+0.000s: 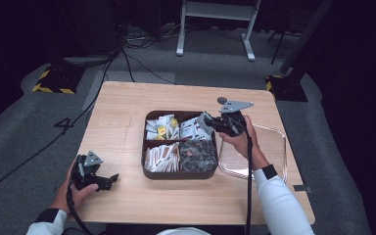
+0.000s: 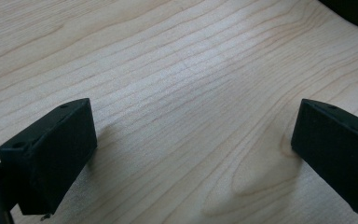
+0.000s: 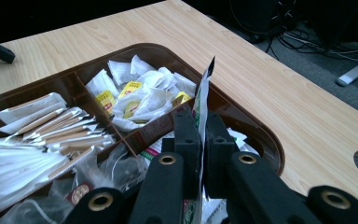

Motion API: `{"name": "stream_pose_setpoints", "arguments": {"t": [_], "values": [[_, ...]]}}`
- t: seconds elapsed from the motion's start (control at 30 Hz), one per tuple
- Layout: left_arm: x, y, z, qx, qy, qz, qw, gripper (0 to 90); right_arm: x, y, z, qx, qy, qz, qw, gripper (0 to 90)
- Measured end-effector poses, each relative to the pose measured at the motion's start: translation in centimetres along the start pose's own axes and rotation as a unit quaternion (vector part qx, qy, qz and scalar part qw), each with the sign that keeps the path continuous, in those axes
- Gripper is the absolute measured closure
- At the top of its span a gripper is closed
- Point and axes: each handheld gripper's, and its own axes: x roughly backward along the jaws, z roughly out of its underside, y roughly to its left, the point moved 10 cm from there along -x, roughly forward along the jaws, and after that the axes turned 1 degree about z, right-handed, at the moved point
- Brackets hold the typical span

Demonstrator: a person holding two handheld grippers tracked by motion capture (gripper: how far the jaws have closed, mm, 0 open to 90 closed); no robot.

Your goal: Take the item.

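One packet is pinched edge-on between the right gripper's shut jaws, lifted above the tray's 1 o'clock compartment. Its long axis runs upright, top corner pointing up. Judged: pickup done, placing remains, likely into the clear dish at 3 o'clock. Left gripper idles wide, holding nothing, at 8 o'clock.

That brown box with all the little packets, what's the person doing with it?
The person is picking packets out of the brown four-part tray. The right gripper has its fingers shut on one flat packet, held on edge above the tray. A clear tray sits beside it on the wooden table. The left gripper rests open at the table's near corner, holding nothing.
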Motion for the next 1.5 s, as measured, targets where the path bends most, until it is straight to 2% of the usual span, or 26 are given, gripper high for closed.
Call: {"name": "stream_pose_setpoints", "arguments": {"t": [0.27,0.8,1.2,1.5], "values": [[0.0,0.0,0.0,0.000,0.000,0.000,1.0000,0.3,1.7,0.5,0.8,0.001,-0.015,-0.009,0.9998,87.1],[0.0,0.0,0.0,0.000,0.000,0.000,1.0000,0.3,4.4,3.0,2.2,0.020,-0.026,-0.038,0.9988,87.1],[0.0,0.0,0.0,0.000,0.000,0.000,1.0000,0.3,5.5,5.7,3.0,0.043,-0.022,-0.062,0.9969,87.1],[0.0,0.0,0.0,0.000,0.000,0.000,1.0000,0.3,5.6,7.7,3.5,0.058,-0.016,-0.086,0.9945,87.1]]}}
